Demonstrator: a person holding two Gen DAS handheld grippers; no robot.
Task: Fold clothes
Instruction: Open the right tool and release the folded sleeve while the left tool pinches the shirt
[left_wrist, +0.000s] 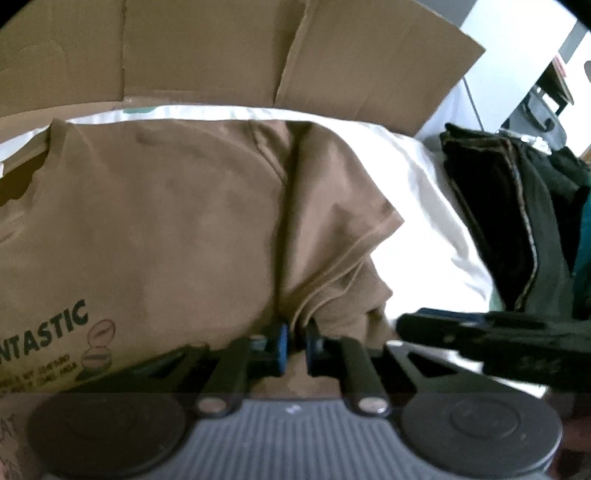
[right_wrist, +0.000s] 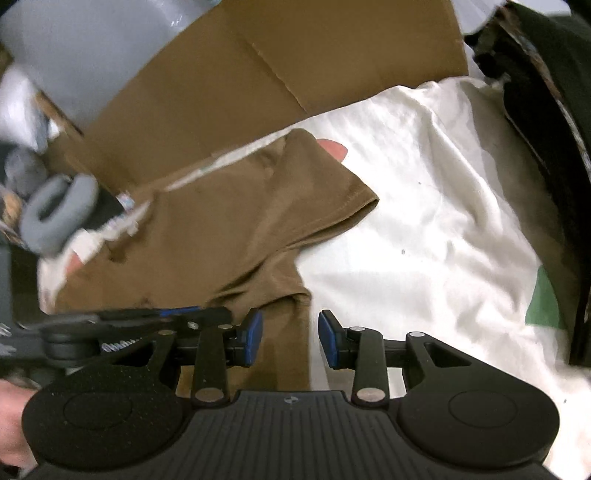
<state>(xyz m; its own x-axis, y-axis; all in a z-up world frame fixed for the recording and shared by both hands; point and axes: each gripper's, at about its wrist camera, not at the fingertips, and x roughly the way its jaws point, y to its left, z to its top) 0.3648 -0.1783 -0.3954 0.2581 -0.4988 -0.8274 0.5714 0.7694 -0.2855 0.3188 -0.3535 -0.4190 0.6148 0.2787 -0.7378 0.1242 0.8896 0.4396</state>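
On the white sheet (left_wrist: 417, 206), the left gripper (left_wrist: 294, 345) pinches the brown cotton T-shirt (left_wrist: 166, 221); the right gripper (right_wrist: 290, 334), half-open and empty, should close on the side edge before lifting evenly.

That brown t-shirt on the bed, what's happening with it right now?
A person with a handheld gripper in each hand is folding the brown t-shirt, which lies spread on a white sheet in front of flattened cardboard. The left gripper is pinched shut on a bunched fold of the shirt beside its sleeve. The right gripper is open, its jaws straddling the shirt's edge without gripping. Dark clothes are piled to one side.
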